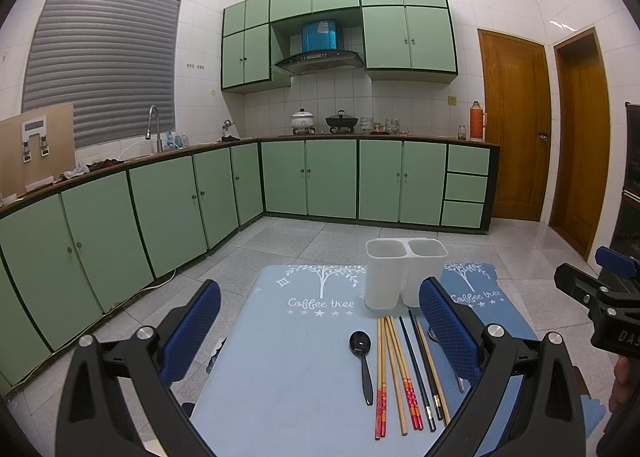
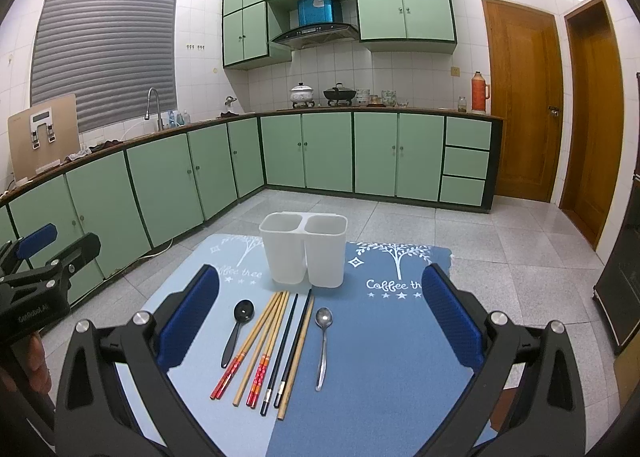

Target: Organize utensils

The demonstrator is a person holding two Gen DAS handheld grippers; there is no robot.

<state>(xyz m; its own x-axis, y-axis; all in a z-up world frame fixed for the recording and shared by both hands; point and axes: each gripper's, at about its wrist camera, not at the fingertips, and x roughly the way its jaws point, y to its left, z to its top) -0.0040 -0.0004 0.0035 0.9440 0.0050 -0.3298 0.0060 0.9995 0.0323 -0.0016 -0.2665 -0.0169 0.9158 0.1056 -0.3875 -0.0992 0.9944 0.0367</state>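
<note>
Utensils lie in a row on the blue mat (image 2: 380, 357): black spoon (image 2: 239, 327), chopsticks (image 2: 268, 349), metal spoon (image 2: 323, 341), between the spread, empty fingers of the right gripper (image 2: 320, 321) and left gripper (image 1: 320, 325); beyond them stands the white two-compartment holder (image 2: 304, 253)

Green cabinets (image 2: 328, 151), range hood (image 2: 316, 31), orange thermos (image 2: 479, 92), wooden doors (image 2: 520, 97)
</note>
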